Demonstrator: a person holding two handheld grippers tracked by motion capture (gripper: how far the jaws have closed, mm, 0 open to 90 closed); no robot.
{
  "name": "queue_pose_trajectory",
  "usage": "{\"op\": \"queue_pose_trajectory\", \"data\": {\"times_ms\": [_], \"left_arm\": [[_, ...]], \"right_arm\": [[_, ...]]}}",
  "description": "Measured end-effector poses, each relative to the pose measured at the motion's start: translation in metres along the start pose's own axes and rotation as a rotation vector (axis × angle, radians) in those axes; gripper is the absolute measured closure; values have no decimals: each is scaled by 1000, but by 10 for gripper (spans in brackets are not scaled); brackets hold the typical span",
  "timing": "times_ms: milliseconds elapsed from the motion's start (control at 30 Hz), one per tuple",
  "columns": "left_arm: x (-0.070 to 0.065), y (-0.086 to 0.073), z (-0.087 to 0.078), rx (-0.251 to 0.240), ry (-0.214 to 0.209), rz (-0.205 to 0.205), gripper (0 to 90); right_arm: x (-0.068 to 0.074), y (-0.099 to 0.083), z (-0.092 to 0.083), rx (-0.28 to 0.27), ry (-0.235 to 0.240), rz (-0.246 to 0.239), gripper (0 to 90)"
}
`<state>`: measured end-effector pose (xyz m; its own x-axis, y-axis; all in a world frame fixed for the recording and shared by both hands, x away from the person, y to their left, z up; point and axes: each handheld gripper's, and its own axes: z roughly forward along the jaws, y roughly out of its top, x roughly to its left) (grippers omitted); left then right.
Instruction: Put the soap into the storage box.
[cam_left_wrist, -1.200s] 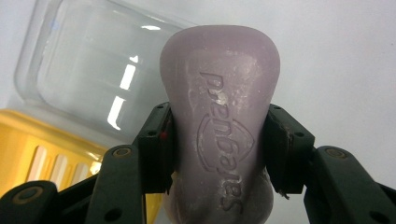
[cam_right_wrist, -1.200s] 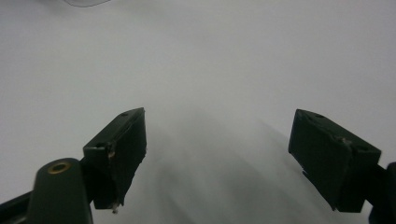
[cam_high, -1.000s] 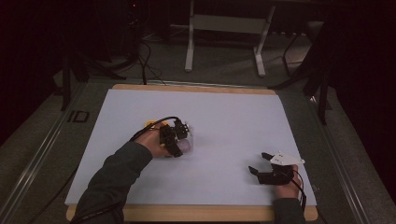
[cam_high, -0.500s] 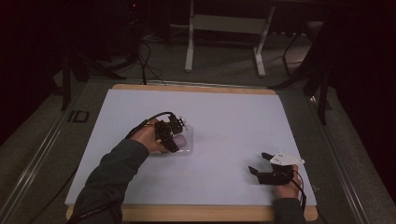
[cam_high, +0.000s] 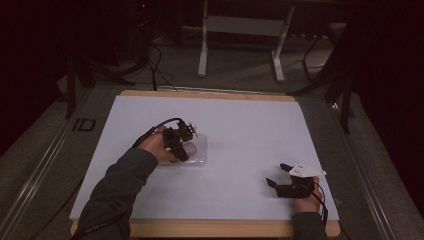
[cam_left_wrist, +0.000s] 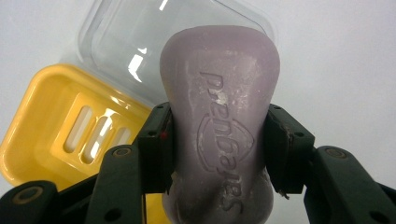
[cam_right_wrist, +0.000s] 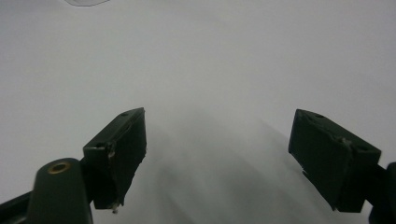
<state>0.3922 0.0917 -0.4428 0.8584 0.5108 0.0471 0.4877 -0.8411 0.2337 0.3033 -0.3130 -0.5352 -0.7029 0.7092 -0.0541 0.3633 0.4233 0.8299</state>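
Purple soap clamped in left gripper | lower end cut off

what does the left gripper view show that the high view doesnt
The left gripper view reveals a yellow plastic soap dish with slotted base, embossed lettering on the lilac soap bar, and how the left tool clamps its sides. The high view adds the right tool, open, resting near the table's front edge, the person's dark sleeve, and the wooden-edged white table. Both share the soap bar, the clear plastic lid and the left tool.
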Motion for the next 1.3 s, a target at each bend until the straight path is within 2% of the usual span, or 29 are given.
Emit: {"op": "queue_pose_trajectory", "data": {"times_ms": [733, 1300], "left_arm": [[9, -4, -2, 0, 6, -49, 499], [17, -9, 0, 12, 1, -104, 499]], "right_arm": [[0, 0, 0, 0, 0, -1, 189], [0, 0, 0, 0, 0, -3, 189]]}}
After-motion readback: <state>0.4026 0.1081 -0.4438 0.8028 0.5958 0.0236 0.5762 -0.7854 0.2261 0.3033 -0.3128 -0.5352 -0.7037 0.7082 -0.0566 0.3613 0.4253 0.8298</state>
